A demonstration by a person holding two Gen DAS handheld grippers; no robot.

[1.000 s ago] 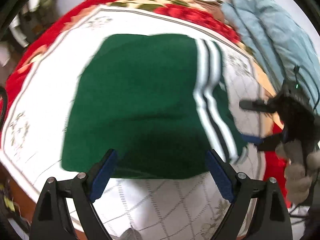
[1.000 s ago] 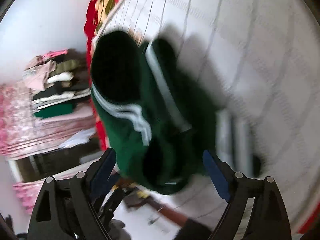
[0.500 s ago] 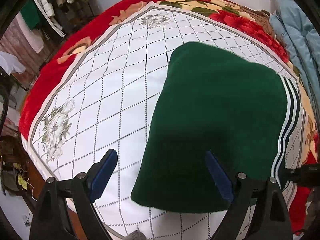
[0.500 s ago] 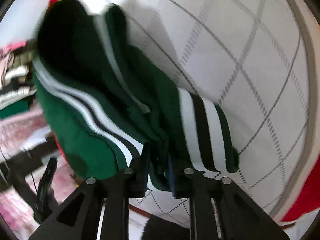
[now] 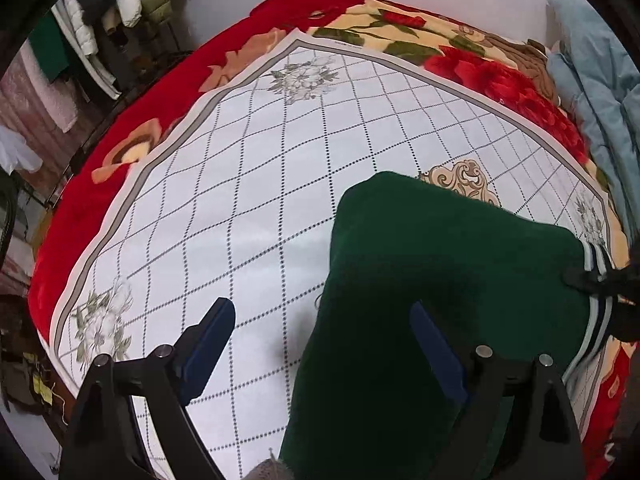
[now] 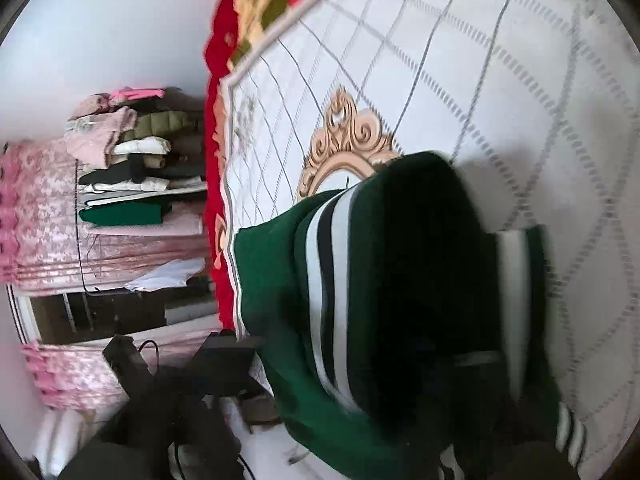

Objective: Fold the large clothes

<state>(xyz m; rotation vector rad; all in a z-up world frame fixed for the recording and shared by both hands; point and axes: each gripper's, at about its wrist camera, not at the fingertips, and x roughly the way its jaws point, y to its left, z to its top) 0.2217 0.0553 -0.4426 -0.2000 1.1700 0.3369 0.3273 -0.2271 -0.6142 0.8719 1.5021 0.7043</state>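
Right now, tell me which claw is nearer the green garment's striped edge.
Right. The right claw is shut on the striped edge of the green garment. The left claw hangs open over the garment's plain opposite edge, gripping nothing.

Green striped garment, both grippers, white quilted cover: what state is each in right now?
Green knit garment with white and black stripes: folded over, bunched, lying on the cover.
Left gripper: open, empty, over the garment's left edge.
Right gripper: just closed, shut on the garment's striped edge.
White quilted cover with dotted diamond lines: spread flat over the red floral blanket.
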